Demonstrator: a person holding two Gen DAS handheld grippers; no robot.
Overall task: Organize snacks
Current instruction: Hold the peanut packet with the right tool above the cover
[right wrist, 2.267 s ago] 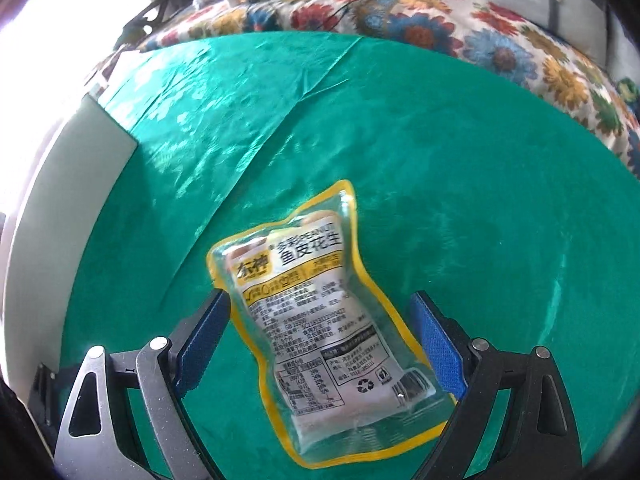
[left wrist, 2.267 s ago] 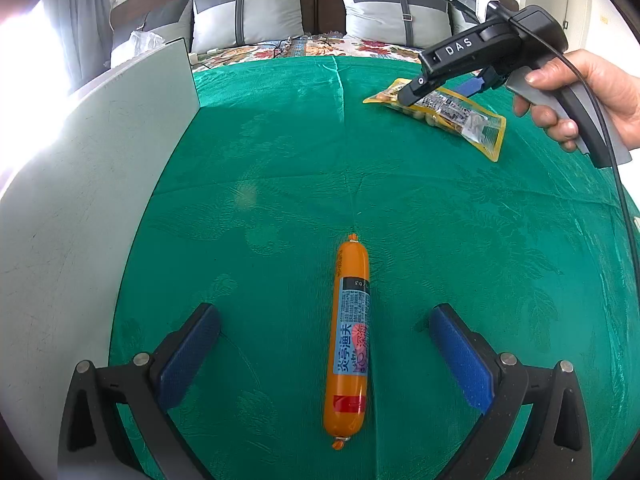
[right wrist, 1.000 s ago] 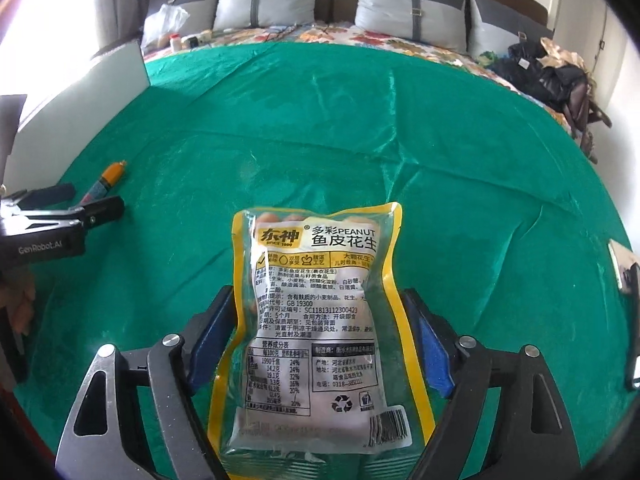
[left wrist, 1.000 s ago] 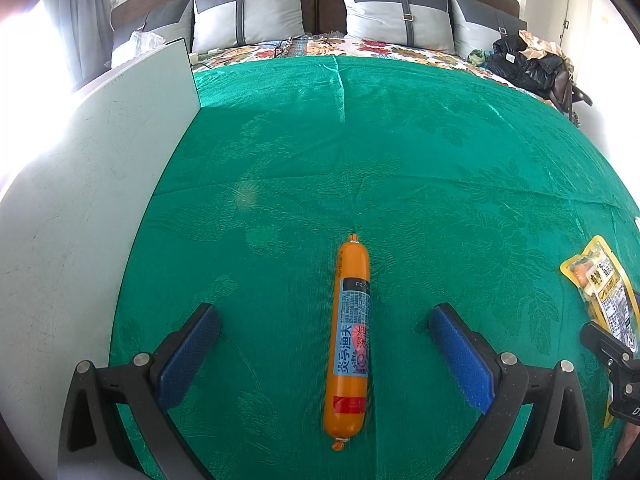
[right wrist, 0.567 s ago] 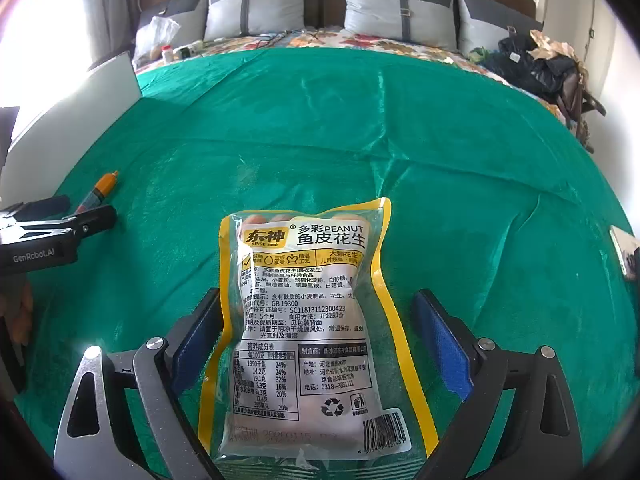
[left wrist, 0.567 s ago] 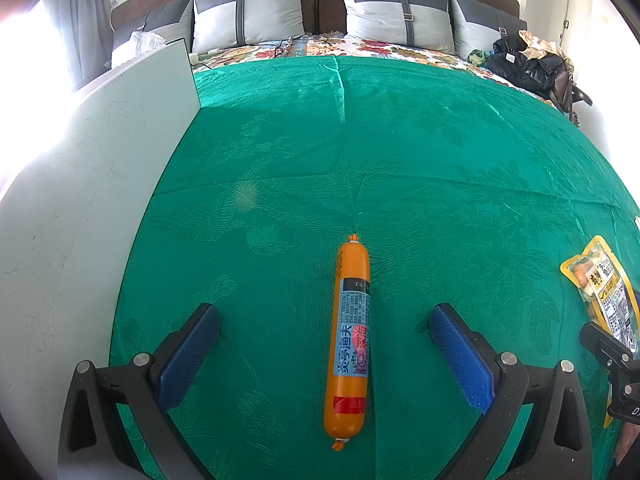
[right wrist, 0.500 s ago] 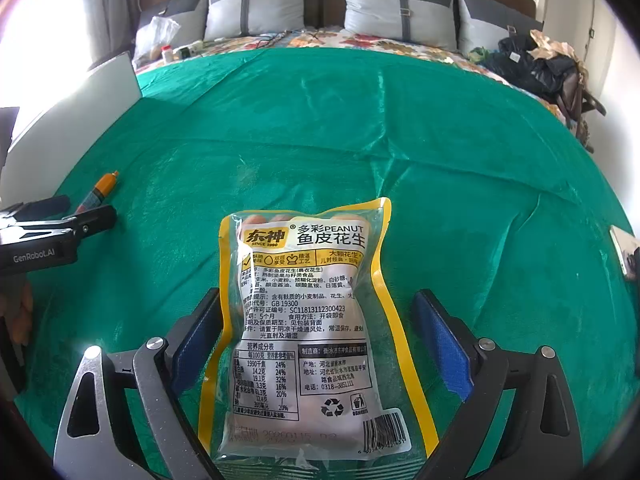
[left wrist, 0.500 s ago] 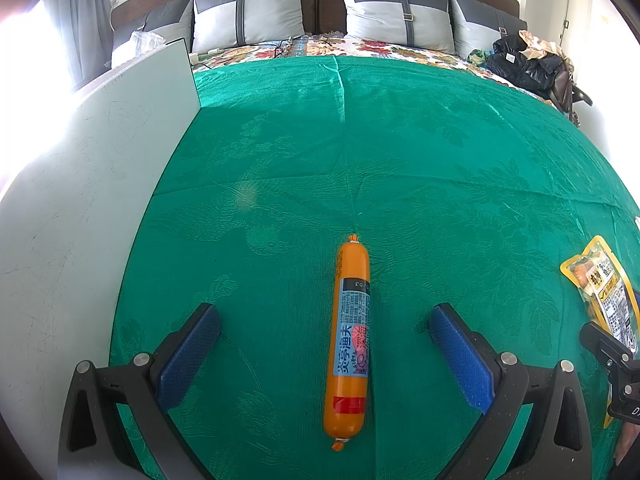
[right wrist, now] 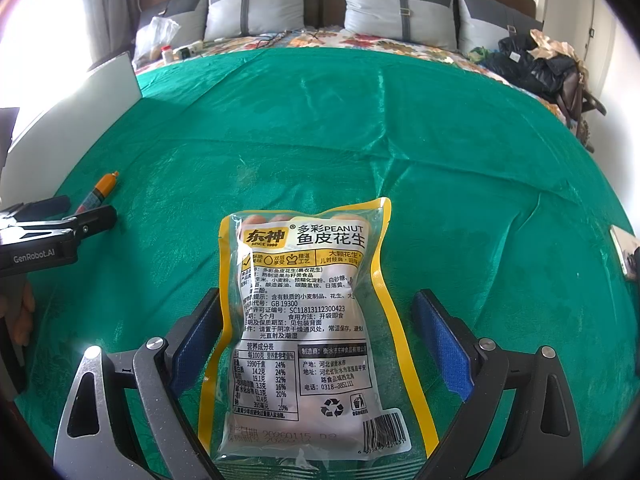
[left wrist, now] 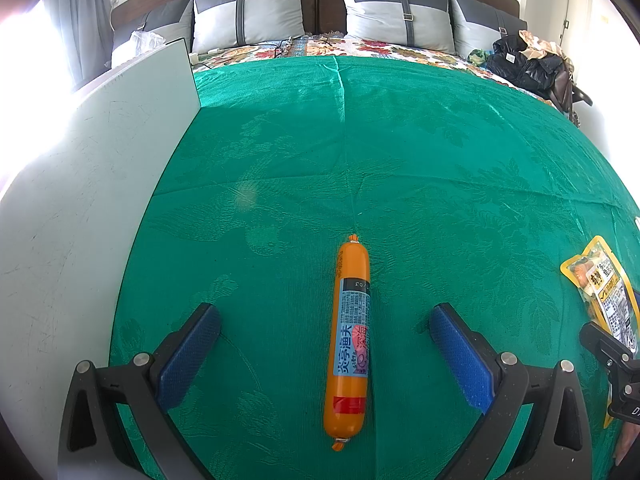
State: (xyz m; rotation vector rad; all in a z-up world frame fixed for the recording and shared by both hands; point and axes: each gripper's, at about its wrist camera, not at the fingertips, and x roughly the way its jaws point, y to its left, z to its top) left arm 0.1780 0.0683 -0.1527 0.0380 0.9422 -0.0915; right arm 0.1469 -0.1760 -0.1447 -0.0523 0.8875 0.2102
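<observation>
An orange sausage stick [left wrist: 348, 340] with a blue label lies lengthwise on the green cloth, between the fingers of my left gripper [left wrist: 323, 314]. That gripper is open and touches nothing. A yellow-edged clear peanut bag [right wrist: 308, 320] lies flat on the cloth between the fingers of my right gripper [right wrist: 316, 300], which is open. Its right pad [right wrist: 440, 344] stands clear of the bag and its left pad is at the bag's edge. The left wrist view shows the peanut bag [left wrist: 604, 284] at the far right. From the right wrist, the sausage [right wrist: 102, 192] and left gripper [right wrist: 66, 212] are at the far left.
A white board [left wrist: 100, 200] stands upright along the left edge of the cloth. Grey pillows [left wrist: 248, 12] and a floral bedcover lie behind. A black bag [left wrist: 528, 64] sits at the back right, and a small flat object [right wrist: 624, 252] lies at the right edge.
The right gripper carried the peanut bag from the far side to the near right, then its jaws widened and let the bag lie on the cloth. The left gripper and sausage kept still.
</observation>
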